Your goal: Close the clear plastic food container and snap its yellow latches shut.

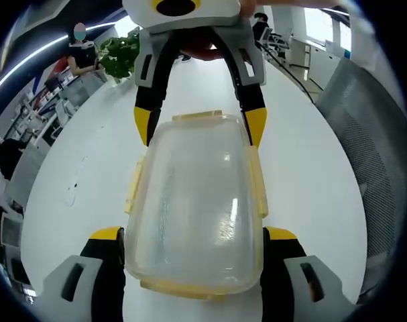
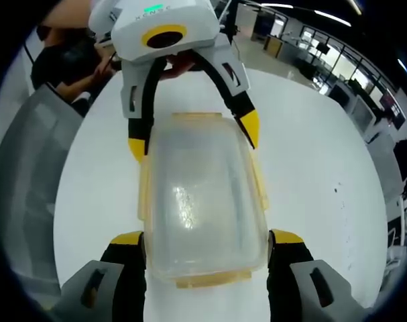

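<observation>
Now both grippers are bracketing the container (image 1: 193,208) on the white counter (image 1: 82,174), jaws spread wide at opposite ends (lid seemingly seated), so pressing the yellow latches (image 1: 259,188) down is coming next.

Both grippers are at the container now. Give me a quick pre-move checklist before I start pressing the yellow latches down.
1. Lid sits on the clear container: ok, it covers the base in both views.
2. Left gripper straddles one end, jaws open on either side: ok.
3. Right gripper straddles the opposite end, jaws open: ok.
4. Yellow latches snapped shut: cannot tell; the side latches seem to stand out from the walls, so probably not yet.
5. Lid seated evenly all round: cannot tell through the cloudy plastic.
6. Container rests flat on the white table: ok.
</observation>
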`<state>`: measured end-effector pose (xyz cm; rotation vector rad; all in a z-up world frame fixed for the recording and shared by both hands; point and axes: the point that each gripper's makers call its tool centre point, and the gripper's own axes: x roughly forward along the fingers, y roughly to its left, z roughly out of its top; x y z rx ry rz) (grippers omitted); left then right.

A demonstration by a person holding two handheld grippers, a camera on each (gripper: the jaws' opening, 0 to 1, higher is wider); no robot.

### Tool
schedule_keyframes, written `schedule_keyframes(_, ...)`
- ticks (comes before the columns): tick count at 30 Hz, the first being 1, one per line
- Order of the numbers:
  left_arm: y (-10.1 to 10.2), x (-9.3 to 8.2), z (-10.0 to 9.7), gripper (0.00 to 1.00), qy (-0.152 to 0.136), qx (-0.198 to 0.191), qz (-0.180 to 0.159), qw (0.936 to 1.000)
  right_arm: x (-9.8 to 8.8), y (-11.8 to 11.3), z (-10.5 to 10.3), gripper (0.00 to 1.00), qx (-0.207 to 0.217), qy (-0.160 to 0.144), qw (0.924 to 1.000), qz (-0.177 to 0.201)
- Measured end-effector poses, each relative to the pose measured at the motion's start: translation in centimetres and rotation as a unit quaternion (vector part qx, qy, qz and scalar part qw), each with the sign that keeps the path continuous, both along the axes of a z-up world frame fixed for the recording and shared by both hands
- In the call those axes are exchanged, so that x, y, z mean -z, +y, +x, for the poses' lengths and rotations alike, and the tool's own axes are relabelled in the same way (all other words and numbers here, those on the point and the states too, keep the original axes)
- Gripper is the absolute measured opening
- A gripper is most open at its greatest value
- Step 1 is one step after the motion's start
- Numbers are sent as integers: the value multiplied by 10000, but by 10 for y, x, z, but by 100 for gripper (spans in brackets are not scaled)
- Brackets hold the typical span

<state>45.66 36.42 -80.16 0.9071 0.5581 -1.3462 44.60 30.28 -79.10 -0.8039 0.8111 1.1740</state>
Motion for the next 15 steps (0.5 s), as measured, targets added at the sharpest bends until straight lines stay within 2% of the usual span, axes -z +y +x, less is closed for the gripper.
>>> schedule_keyframes(12,1,-1,-2,85,-24,-8,21,10000,0,2,-1,78,101,-97,9999,64)
schedule_keyframes(15,2,-2,-4,86,-57,-33,15,10000,-2,0,-2,78,149,-201,9997,39)
